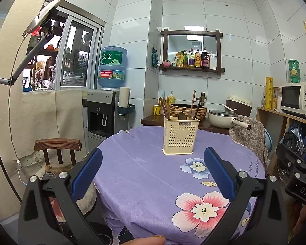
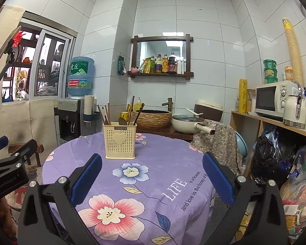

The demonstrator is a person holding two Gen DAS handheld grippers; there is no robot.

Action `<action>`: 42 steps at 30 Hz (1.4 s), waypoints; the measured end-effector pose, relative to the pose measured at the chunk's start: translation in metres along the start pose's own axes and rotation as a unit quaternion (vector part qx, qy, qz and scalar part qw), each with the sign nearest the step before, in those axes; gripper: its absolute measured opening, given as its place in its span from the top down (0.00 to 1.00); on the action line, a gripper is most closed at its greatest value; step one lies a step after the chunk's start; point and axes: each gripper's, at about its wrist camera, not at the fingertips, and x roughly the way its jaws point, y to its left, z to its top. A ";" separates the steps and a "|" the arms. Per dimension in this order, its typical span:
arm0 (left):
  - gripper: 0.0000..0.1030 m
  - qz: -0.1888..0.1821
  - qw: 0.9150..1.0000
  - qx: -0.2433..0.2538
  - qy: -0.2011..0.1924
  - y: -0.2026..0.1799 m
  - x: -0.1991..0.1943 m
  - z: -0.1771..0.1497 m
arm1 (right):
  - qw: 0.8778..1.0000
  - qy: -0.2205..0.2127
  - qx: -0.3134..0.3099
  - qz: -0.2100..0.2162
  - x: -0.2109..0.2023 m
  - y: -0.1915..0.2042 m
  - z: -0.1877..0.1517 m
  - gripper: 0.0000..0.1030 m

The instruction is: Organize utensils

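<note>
A cream perforated utensil holder (image 1: 180,135) with a heart on its front stands upright on the round table with the purple flowered cloth (image 1: 153,175). Wooden chopsticks (image 1: 165,107) and spoons (image 1: 181,115) stick up out of it. My left gripper (image 1: 153,163) is open and empty, held above the near part of the table, short of the holder. In the right wrist view the holder (image 2: 120,140) stands at the far left of the table (image 2: 163,163). My right gripper (image 2: 152,167) is open and empty, nearer than the holder and to its right.
A wooden chair (image 1: 58,149) stands left of the table. A cloth-draped chair (image 2: 218,140) stands at its far right. Behind are a counter with a woven basin (image 2: 153,118) and a white pan (image 2: 188,123), a water dispenser (image 1: 104,112), and a shelf with a microwave (image 2: 273,100).
</note>
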 end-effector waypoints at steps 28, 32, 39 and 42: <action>0.05 -0.009 1.000 0.005 0.009 -0.005 0.000 -0.003 | 1.000 0.004 0.002 0.010 -0.001 0.003 -0.002 0.06; 0.05 -0.008 1.000 0.008 0.011 -0.006 0.000 -0.004 | 1.000 0.005 0.001 0.010 -0.001 0.005 -0.004 0.06; 0.05 -0.006 1.000 0.010 0.012 -0.007 0.000 -0.005 | 1.000 0.008 0.001 0.009 0.001 0.005 -0.007 0.06; 0.05 -0.006 1.000 0.007 0.012 -0.006 0.001 -0.005 | 1.000 0.008 0.001 0.009 0.001 0.004 -0.007 0.06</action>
